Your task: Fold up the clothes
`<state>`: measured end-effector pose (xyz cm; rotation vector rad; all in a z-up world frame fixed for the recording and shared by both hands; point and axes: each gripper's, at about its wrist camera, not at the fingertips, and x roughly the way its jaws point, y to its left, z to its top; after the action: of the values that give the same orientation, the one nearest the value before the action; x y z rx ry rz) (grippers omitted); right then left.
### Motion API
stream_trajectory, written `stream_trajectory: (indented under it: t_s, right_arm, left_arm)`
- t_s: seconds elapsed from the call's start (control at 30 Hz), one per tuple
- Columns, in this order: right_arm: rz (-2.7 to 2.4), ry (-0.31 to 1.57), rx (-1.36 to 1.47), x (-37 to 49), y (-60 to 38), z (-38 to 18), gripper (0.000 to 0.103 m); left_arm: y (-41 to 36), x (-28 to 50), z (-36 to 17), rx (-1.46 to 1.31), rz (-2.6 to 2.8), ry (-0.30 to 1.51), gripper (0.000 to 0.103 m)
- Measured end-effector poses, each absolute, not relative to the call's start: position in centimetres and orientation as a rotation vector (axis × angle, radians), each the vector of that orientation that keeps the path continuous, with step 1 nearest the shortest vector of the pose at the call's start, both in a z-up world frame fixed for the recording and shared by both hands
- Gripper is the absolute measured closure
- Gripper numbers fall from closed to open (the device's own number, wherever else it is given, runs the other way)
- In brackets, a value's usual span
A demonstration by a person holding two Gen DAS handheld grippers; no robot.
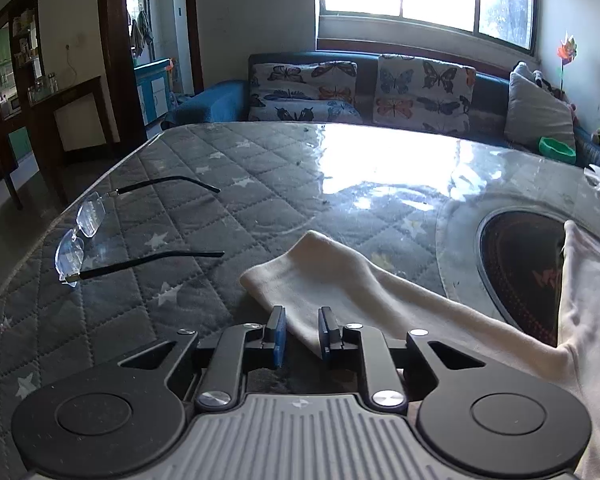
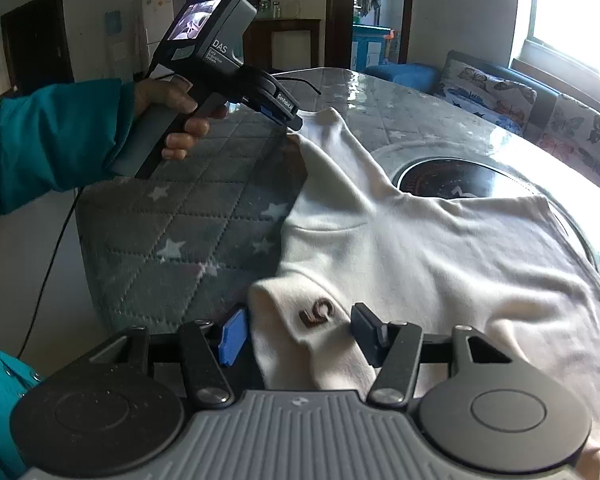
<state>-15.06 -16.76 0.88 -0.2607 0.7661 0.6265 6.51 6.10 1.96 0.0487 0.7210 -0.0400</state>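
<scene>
Now: two grippers poised at a white shirt's edges

Spread on a quilted grey table (image 1: 172,208), a white shirt (image 2: 420,248) lies with one sleeve (image 1: 324,276) stretching away from the left gripper (image 1: 302,334). Its jaws stand narrowly apart, straddling the sleeve's near edge; whether they pinch cloth cannot be told. The right gripper (image 2: 296,336) is wide, jaws either side of a folded part bearing a small brown mark (image 2: 316,313), not closed on it. The sleeve's long axis runs forward and leftward from the body. Eyeglasses (image 1: 80,236) rest well apart to the left.
</scene>
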Motion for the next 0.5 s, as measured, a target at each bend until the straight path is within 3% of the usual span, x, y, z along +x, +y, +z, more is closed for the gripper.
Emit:
stream_trajectory:
  t_s: [0.1,0.2,0.37,0.43,0.5]
  right_arm:
    - [0.632,0.772,-0.277,-15.0,-16.1,0.3,0.070]
    - [0.629,0.764,-0.281,-15.1,-16.1,0.3,0.078]
    - [0.640,0.769,-0.282,-15.1,-16.2,0.5,0.081]
    - [0.648,0.767,-0.288,-15.2,-16.1,0.5,0.082]
    - [0.668,0.766,-0.300,-15.5,-16.1,0.6,0.083]
  left_arm:
    - [6.4,6.8,2.1,0.040,-0.031,0.721,0.077]
    - [6.6,7.2,2.2,0.033,-0.020,0.720,0.068]
    - [6.4,9.2,1.5,0.037,-0.010,0.735,0.068]
    - [6.2,9.6,1.4,0.058,-0.022,0.730,0.090]
    - [5.8,9.6,1.3,0.087,-0.007,0.724,0.095]
